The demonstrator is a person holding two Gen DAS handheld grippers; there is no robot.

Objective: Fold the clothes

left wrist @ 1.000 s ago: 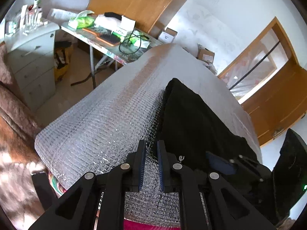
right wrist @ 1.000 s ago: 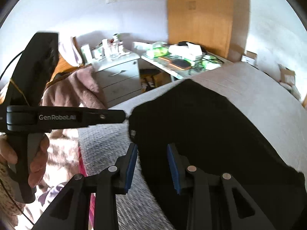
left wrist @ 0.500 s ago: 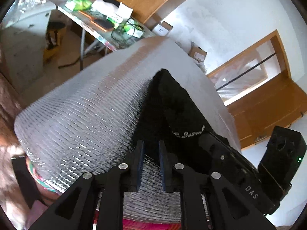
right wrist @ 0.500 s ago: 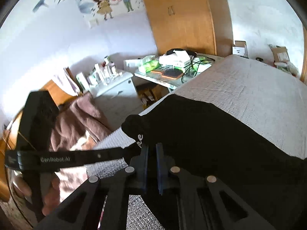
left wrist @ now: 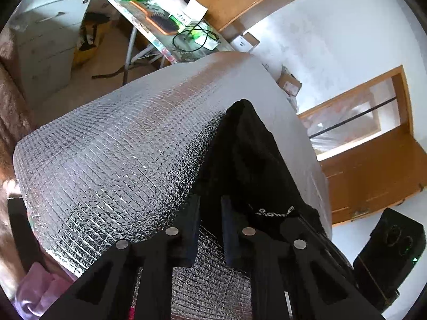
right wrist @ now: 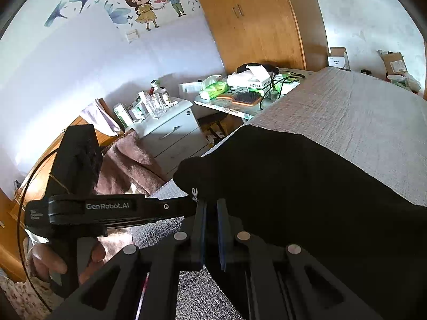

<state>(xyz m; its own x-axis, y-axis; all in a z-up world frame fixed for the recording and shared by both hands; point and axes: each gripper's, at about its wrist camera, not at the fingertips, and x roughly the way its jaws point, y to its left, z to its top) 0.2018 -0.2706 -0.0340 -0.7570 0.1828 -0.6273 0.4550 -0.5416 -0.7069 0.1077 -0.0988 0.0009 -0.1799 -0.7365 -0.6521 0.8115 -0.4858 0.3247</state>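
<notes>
Silver quilted foil mat (left wrist: 106, 160) covers the work surface and fills most of the left wrist view; cluttered side table (left wrist: 170, 26) and white drawer unit (right wrist: 170, 130) beyond its far end, wooden wardrobe (right wrist: 256, 18) behind those. On the mat lies the task's thing, a black garment (right wrist: 307, 186): dark, soft, matte, with a small pale script mark near the held corner. Its near edge is raised off the mat while the rest drapes down and back across the surface, ending in a far point toward the mat's right side in the left wrist view (left wrist: 245, 133). Step in hand, by my reading: both tongs have taken the near edge and the fold is about to be carried over. Right gripper (right wrist: 210, 213) has its jaws drawn close together with black cloth pinched between them, clamped on the garment's edge. Left gripper (left wrist: 209, 210) comes in from the side in the right wrist view, its tip buried at the garment's near corner; its jaws have just been closing, a narrow gap shows between them in its own view, and dark cloth sits at the tips, but whether the pads truly bite the fabric I cannot tell. A hand (right wrist: 53, 264) wraps the left gripper's handle. Next move likely calls for lifting both corners level, keeping the edge taut between them, and laying it onto the far portion squarely, without one corner slipping free.
</notes>
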